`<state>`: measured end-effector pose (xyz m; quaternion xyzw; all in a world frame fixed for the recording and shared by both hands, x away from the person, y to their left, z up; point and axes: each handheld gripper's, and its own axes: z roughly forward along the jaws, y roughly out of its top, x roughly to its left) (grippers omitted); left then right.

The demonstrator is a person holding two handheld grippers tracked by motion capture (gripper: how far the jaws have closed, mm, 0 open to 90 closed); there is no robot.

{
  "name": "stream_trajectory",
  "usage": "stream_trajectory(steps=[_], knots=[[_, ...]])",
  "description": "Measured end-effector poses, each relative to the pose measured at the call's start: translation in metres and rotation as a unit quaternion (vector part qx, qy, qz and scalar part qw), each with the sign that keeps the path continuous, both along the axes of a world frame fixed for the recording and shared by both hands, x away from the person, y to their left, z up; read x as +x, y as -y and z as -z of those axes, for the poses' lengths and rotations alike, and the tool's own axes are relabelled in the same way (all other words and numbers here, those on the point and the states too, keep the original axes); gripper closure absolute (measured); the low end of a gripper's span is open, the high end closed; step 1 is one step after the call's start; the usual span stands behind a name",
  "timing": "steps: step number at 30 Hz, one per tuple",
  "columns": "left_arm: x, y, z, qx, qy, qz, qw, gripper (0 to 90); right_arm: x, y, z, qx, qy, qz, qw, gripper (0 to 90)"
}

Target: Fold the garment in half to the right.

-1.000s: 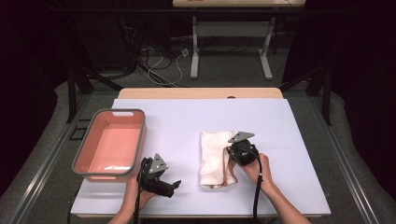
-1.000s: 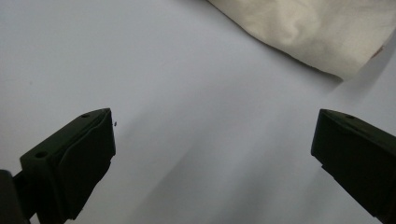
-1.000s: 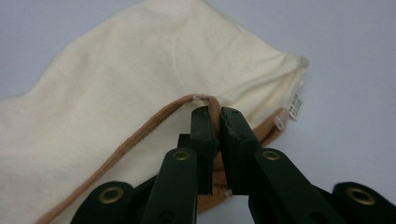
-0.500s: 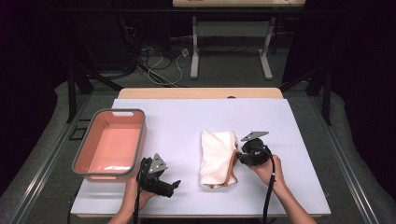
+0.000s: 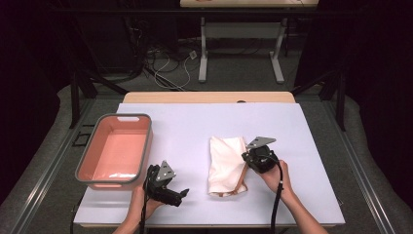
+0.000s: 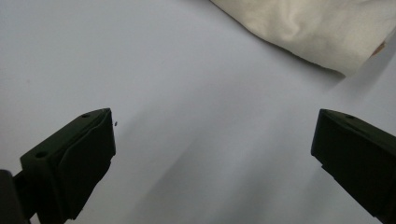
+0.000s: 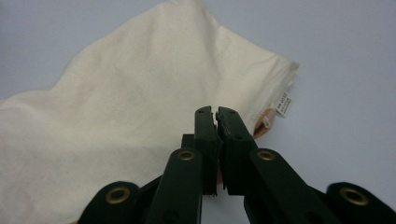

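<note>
A cream cloth [image 5: 226, 165], folded into a tall rectangle with an orange layer at its lower edge, lies on the white table [image 5: 195, 126]. My right gripper [image 5: 247, 161] sits at the cloth's right edge. In the right gripper view, that gripper [image 7: 215, 113] has just closed, its jaws pressed together over the cloth [image 7: 116, 116] with a thin strip of fabric in the slit between them. A small label [image 7: 283, 103] hangs at the cloth's corner. My left gripper [image 5: 184, 194] rests near the front edge, left of the cloth. Its jaws stand wide open over bare table [image 6: 212, 154].
A pink basin [image 5: 116, 152] with a grey rim stands at the table's left side. Beyond the table's far edge are a desk frame and cables on the floor. A corner of the cloth [image 6: 317, 28] shows ahead of the left gripper.
The right gripper drew a little to the right off the cloth, then came back to its edge. The left hand has kept still.
</note>
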<state>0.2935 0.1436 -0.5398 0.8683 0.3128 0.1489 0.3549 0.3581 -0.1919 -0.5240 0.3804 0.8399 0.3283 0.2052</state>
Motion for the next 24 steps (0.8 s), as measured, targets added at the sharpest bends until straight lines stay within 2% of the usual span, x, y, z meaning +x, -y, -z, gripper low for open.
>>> stream_trajectory(steps=[2,5,6,10,12,15,19,22,24], knots=[[0.000,0.000,0.000,0.000,0.000,-0.001,1.0000,0.0,0.007,-0.004,0.009,-0.014,-0.009,0.004,0.9999,86.8],[0.000,-0.001,0.000,0.001,0.001,0.000,1.0000,0.0,0.010,-0.003,0.014,-0.019,-0.008,0.016,0.9997,87.1],[0.001,-0.001,0.000,0.002,0.001,0.000,1.0000,0.0,0.012,0.000,0.017,-0.030,-0.018,0.023,0.9991,87.2],[0.001,-0.001,0.000,0.002,0.001,-0.001,1.0000,0.0,0.014,0.007,0.021,-0.035,-0.024,0.035,0.9984,87.0],[0.001,-0.001,0.000,0.004,0.003,-0.001,1.0000,0.0,0.011,0.010,0.019,-0.028,-0.023,0.037,0.9987,86.9],[0.001,-0.002,0.000,0.001,0.001,-0.002,1.0000,0.0,-0.001,0.009,0.010,-0.011,-0.013,0.019,0.9997,86.9],[0.001,-0.001,0.000,0.001,0.001,-0.002,1.0000,0.0,-0.024,-0.001,0.001,0.009,-0.019,-0.022,0.9995,86.9],[0.000,-0.001,-0.001,0.001,0.002,-0.002,1.0000,0.0,-0.038,-0.012,-0.002,0.018,-0.028,-0.057,0.9978,86.9],[0.000,-0.001,0.000,0.001,0.001,-0.002,1.0000,0.0,-0.047,-0.020,-0.001,0.011,-0.037,-0.080,0.9960,87.0]])
